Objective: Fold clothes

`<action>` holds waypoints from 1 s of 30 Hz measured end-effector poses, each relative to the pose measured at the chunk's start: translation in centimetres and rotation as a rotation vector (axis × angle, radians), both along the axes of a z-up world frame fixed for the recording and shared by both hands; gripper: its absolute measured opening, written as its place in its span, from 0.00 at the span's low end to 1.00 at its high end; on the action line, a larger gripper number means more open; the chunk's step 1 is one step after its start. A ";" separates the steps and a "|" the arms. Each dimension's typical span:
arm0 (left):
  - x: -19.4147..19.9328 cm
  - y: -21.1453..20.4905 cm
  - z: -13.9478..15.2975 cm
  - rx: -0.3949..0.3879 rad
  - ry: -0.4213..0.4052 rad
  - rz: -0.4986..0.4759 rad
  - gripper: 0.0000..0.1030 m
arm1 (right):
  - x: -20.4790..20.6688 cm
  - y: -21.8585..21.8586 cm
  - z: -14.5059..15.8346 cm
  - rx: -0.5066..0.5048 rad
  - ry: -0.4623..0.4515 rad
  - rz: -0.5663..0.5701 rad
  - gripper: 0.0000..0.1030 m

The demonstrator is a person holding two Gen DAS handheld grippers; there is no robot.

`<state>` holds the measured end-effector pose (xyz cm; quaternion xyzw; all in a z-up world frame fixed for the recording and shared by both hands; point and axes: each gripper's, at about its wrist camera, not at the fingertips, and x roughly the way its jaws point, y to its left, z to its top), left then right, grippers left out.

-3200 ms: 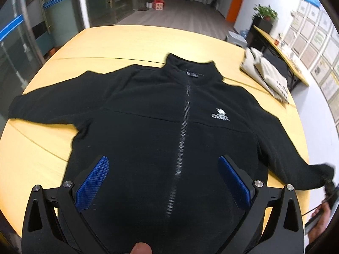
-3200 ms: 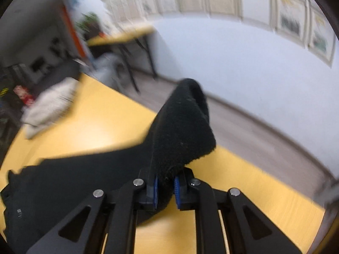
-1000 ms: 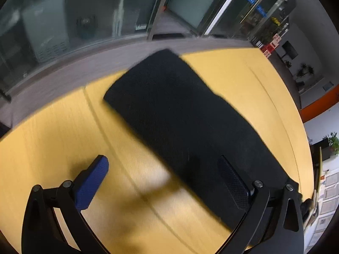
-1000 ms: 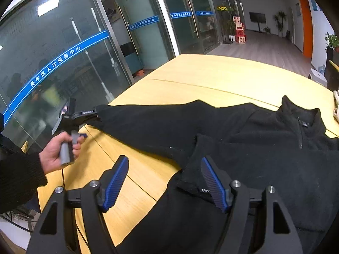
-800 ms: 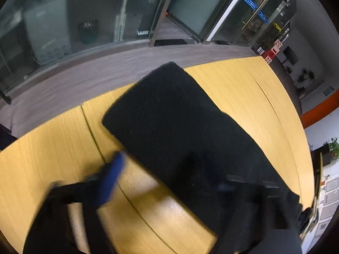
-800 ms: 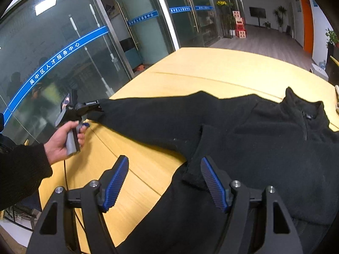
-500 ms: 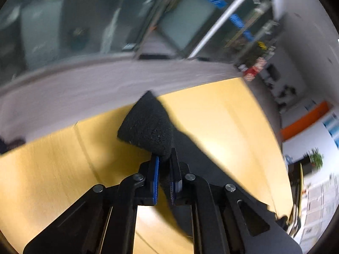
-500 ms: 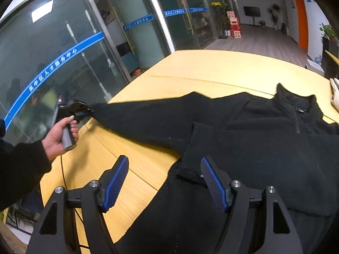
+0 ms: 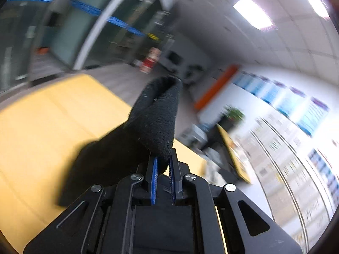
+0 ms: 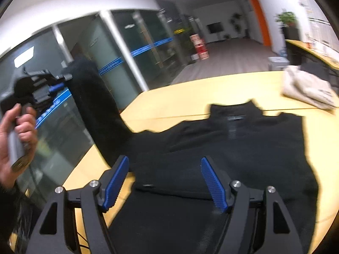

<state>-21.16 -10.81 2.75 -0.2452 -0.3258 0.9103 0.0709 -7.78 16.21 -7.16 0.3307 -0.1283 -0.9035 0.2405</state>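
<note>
A black fleece jacket (image 10: 243, 144) lies front up on the yellow table (image 10: 175, 103), with one sleeve folded across its body. My left gripper (image 9: 162, 165) is shut on the cuff of the other sleeve (image 9: 156, 118) and holds it raised above the table. In the right wrist view that gripper (image 10: 63, 78) shows at the left, with the sleeve (image 10: 95, 110) hanging from it down to the jacket. My right gripper (image 10: 165, 182) is open and empty over the jacket's lower body.
A folded beige garment (image 10: 307, 89) lies at the table's far right. Glass walls (image 10: 131, 48) stand beyond the table's left edge. A second desk (image 10: 313, 50) stands by the right wall.
My left gripper closed on the sleeve cuff and has lifted it off the table, swinging toward the jacket. My right gripper stayed open over the jacket.
</note>
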 end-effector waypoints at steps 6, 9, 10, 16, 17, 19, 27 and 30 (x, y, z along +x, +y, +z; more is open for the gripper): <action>-4.2 18.1 -4.7 0.048 -0.101 -0.243 0.11 | 2.1 11.8 0.1 0.047 -0.021 -0.172 0.73; -5.7 24.1 -8.8 -0.026 -0.171 -0.324 0.26 | 2.8 17.0 -2.1 0.047 -0.093 -0.263 0.74; -6.0 25.0 -10.0 -0.041 -0.204 -0.337 0.31 | 2.8 18.3 -2.9 0.048 -0.123 -0.283 0.76; -4.7 21.8 -14.7 -0.113 -0.285 -0.261 0.61 | 1.4 21.1 -7.7 -0.006 -0.247 -0.319 0.82; -4.3 20.7 -15.0 -0.129 -0.284 -0.235 0.67 | 0.9 21.0 -8.2 -0.020 -0.258 -0.315 0.83; -3.5 17.4 -16.9 -0.171 -0.314 -0.185 0.69 | -0.9 20.3 -9.5 -0.043 -0.280 -0.298 0.83; -3.0 5.9 -27.1 -0.258 -0.503 -0.144 0.67 | -8.0 16.2 -12.5 0.055 -0.301 -0.279 0.83; -3.9 4.8 -29.3 -0.290 -0.476 -0.210 0.59 | -10.6 15.2 -14.2 0.143 -0.346 -0.272 0.56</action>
